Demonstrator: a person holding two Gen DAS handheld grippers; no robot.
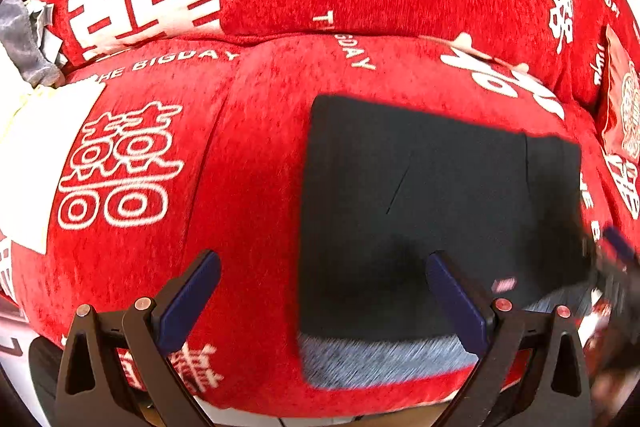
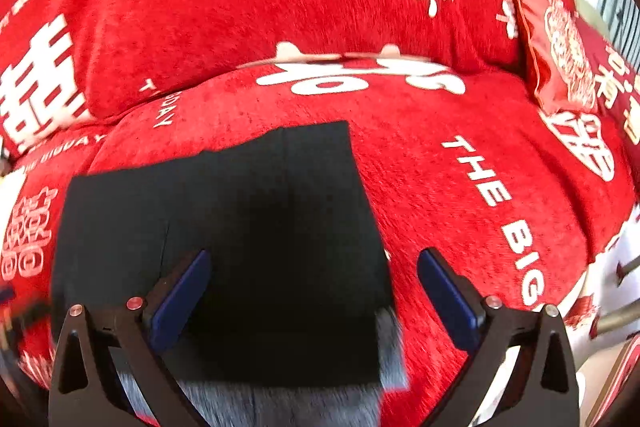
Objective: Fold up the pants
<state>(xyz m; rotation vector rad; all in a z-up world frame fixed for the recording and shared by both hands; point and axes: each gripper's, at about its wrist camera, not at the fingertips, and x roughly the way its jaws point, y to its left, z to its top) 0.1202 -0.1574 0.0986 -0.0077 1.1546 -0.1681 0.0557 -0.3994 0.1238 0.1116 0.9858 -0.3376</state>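
Item: black pants, folded into a flat rectangular packet, lying on the seat of a red sofa cover printed with white characters and "THE BIG DAY" lettering. A grey fuzzy lining shows along the packet's near edge.

Your left gripper: spread wide, holding nothing. Its left finger hangs over bare red cover, its right finger over the pants' near left part. Contact with the fabric cannot be told.

Your right gripper: spread wide, likewise empty. Its left finger sits over the pants, its right finger over red cover just past the packet's right edge.

Other stock: red patterned cushion propped at the sofa's right end; crumpled grey cloth at far left.
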